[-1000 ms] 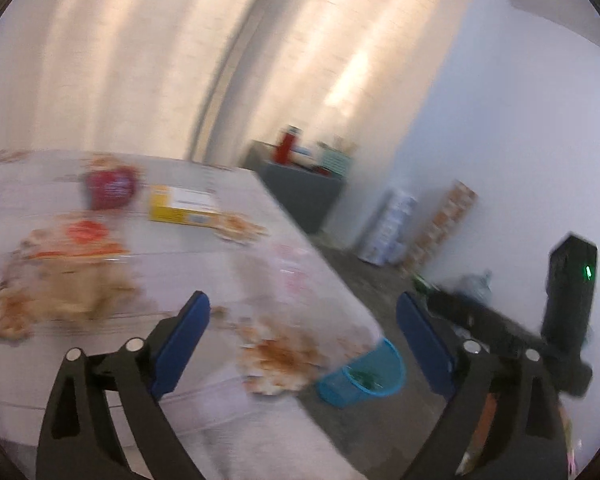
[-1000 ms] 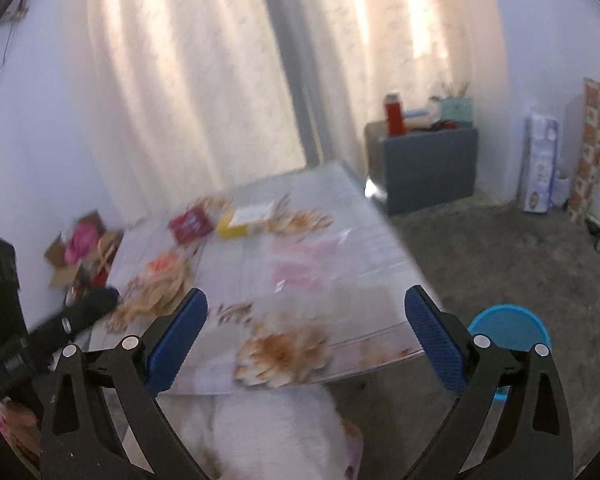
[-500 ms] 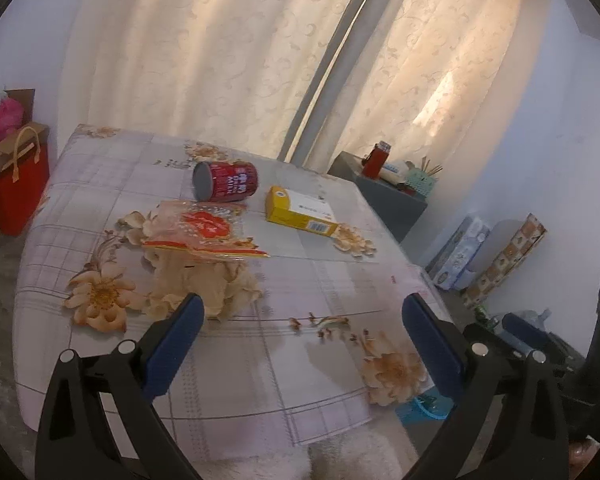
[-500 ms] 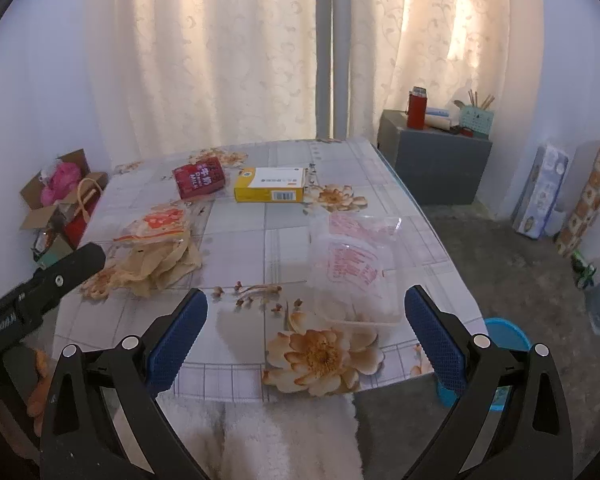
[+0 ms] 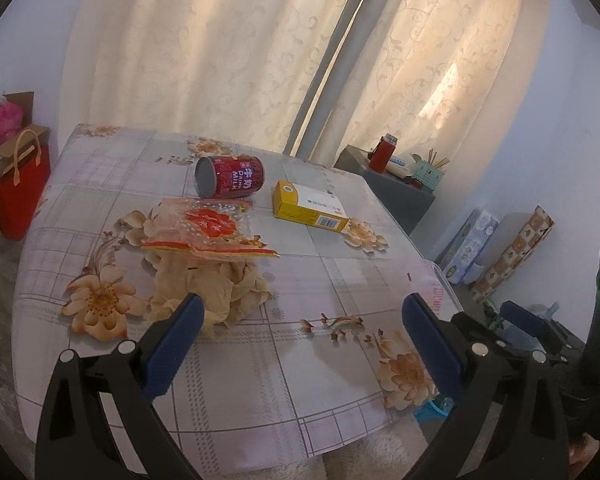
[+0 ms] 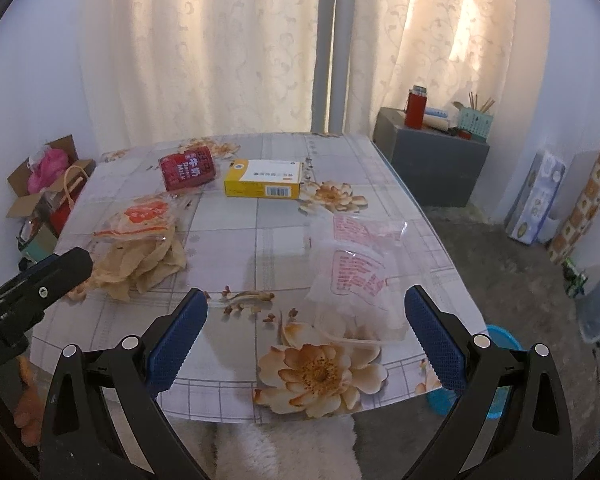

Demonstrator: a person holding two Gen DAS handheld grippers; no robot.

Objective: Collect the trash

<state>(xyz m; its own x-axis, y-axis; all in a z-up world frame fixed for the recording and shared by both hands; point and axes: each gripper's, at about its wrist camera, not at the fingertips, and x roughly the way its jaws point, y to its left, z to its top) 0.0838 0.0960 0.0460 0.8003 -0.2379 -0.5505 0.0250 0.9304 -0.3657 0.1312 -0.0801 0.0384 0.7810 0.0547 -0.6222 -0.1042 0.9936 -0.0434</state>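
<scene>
On the floral table [image 5: 300, 380] lie a red milk can [image 5: 230, 176] on its side, a yellow box [image 5: 310, 207], a clear bag with red print [image 5: 208, 228] and a crumpled beige paper [image 5: 208, 284]. The right wrist view shows the can [image 6: 186, 171], the box [image 6: 264, 184], the beige paper [image 6: 140, 260] and a clear plastic bag with pink print [image 6: 356, 276]. My left gripper [image 5: 300, 340] is open and empty above the near table edge, close to the beige paper. My right gripper [image 6: 306, 336] is open and empty, just in front of the clear bag. A blue bin [image 6: 496, 376] stands on the floor at the table's right corner.
A red gift bag [image 5: 18, 188] and a cardboard box [image 6: 40, 188] stand on the floor at the left. A grey cabinet [image 6: 432, 164] with a red flask is at the back right. Tissue packs [image 6: 536, 200] lean on the right wall. Curtains hang behind.
Both views have swung left from the floor and bin side onto the table and steadied. Both grippers stay open and empty.
</scene>
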